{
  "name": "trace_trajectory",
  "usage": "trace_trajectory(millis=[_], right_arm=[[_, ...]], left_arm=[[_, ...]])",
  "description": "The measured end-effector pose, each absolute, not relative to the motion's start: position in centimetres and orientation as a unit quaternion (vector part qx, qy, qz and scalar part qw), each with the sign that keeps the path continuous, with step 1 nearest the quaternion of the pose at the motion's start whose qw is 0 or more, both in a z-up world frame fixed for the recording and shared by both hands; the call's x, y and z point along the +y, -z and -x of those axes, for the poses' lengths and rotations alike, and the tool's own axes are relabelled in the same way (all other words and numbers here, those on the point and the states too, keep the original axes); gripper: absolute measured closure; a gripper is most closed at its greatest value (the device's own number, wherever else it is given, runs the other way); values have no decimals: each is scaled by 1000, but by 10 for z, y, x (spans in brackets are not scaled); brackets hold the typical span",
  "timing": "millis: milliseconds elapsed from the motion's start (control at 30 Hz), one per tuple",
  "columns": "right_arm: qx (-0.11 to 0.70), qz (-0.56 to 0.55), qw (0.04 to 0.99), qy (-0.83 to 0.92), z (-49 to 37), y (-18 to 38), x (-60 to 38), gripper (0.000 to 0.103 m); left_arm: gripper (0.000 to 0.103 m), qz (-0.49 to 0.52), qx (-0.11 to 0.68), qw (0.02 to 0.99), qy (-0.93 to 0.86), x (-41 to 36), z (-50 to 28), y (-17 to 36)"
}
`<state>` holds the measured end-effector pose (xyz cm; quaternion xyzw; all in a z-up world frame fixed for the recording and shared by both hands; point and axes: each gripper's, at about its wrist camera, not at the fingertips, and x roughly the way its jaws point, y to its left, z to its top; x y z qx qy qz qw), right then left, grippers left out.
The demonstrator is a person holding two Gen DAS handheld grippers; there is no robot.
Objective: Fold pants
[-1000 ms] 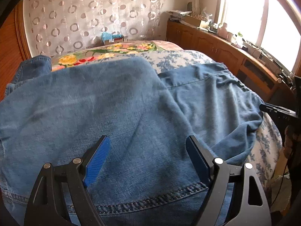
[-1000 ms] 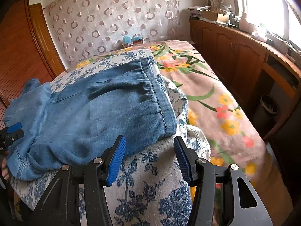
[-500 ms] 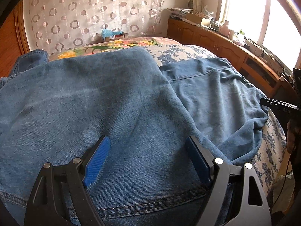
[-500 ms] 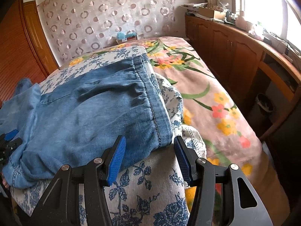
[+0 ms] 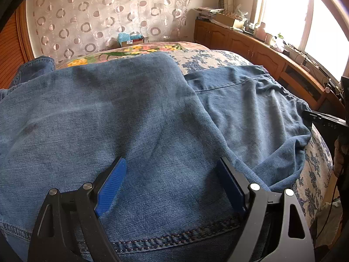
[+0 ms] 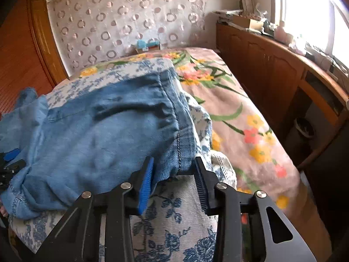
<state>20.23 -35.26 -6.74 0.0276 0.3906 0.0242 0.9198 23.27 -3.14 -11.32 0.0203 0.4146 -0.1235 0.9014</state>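
pants: blue denim pants (image 5: 135, 118) lie spread across the bed (image 6: 257, 131), over a blue-flowered cover (image 6: 174, 229); one leg is laid over the rest, nearest the left claw.
waist: the gathered waistband (image 6: 174, 113) is the pants' right end; its corner (image 6: 183, 163) hangs at the near bed edge.
hem: a stitched hem (image 5: 174, 235) runs crosswise just in front of the left claw.
long axis: judged to run left to right across the bed, from the leg end by the left claw to the waist by the right claw.
right claw: the right claw (image 6: 173, 183) is open, its blue pads either side of the waist corner; the cloth sits between them, and contact with the left pad looks likely but cannot be confirmed.
left claw: the left claw (image 5: 172, 185) is open wide, low over the leg cloth; it grips nothing.
nearer hand: the right is nearer a seizable edge; the left has only flat cloth and the hem beneath it.
key relation: the waist corner lies straight ahead inside the right jaws, so closing there looks like the next step.
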Motion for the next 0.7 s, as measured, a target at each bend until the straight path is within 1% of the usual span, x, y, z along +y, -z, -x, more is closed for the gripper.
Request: trace_trajectory(millis=[33,67,167,433,700], right_arm=[[391,-30,920,-25,-204,67,-353,73],[388,-31,921,-29,-204,66,-354,80],[372,-41,927,-31,-200,59,-356,84],[317,-38,945,-65,-176,20,-342,85],[256,2,958,-131,-154,-29,-288,85]], left_arm=[[18,-20,414,901,124,-32,-233,113],[18,-21,413,902,124,-32,-232,113],[18,-13,403,906,131,-30,-228,109],[18,2,374,919,123,-13,-206,83],[18,8,336,936,102,14,-178,55]])
